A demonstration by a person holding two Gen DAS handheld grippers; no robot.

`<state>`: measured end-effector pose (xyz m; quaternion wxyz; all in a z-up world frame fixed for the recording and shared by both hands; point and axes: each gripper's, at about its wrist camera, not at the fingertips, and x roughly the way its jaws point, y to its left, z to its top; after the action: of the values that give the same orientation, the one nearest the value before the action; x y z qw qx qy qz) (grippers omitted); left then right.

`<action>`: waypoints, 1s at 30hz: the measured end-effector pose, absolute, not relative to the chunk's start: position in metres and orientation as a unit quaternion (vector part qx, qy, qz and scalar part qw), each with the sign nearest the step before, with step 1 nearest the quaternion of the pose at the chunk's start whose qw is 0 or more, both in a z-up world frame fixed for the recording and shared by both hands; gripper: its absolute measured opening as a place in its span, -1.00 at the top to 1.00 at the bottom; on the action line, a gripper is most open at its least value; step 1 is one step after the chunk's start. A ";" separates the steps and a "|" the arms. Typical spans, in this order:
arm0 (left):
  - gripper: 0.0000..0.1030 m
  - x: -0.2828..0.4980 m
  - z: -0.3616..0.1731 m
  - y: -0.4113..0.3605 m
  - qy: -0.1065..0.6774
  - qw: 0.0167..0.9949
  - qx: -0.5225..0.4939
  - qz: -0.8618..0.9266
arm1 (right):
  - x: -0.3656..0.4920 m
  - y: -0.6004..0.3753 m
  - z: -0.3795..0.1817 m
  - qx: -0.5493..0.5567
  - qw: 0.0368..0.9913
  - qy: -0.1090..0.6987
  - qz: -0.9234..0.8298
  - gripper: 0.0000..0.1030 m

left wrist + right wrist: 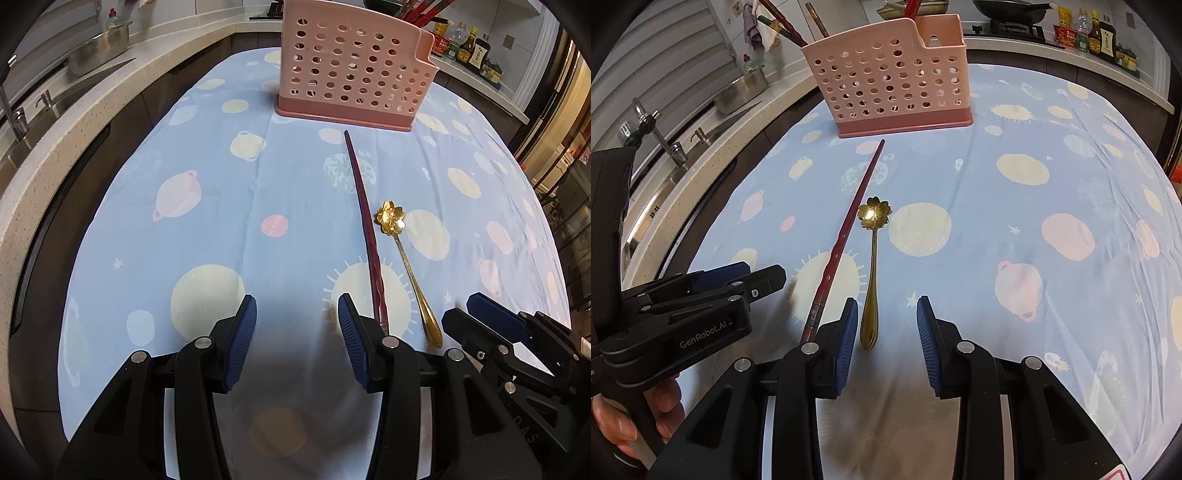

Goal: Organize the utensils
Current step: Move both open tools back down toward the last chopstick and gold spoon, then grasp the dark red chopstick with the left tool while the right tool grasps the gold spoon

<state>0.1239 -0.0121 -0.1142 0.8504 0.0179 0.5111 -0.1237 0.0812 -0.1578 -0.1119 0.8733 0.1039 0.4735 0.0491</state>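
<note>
A dark red chopstick (364, 214) and a gold flower-bowl spoon (404, 258) lie side by side on the blue planet-print cloth (207, 177), in front of a pink perforated utensil holder (351, 70). My left gripper (297, 314) is open and empty, just left of the chopstick's near end. My right gripper (886, 314) is open and empty, with the spoon (872, 266) handle just by its left finger and the chopstick (846, 236) further left. The holder (886, 81) holds several chopsticks. Each gripper shows in the other's view.
A counter with a sink, tap (661, 136) and steel bowl (99, 48) runs along the left. Sauce bottles (469, 48) and a stove with a pan (1008, 9) stand at the back right. The table edge curves close on the left.
</note>
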 end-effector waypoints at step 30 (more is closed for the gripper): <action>-0.04 0.112 -0.118 -0.026 0.519 0.840 0.020 -0.153 | 0.077 -0.155 -0.126 0.076 0.869 0.487 0.050 0.81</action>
<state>0.1123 -0.0258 -0.1182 0.8404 0.0199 0.5195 -0.1532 0.0767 -0.1546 -0.1262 0.8687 0.0763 0.4868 0.0504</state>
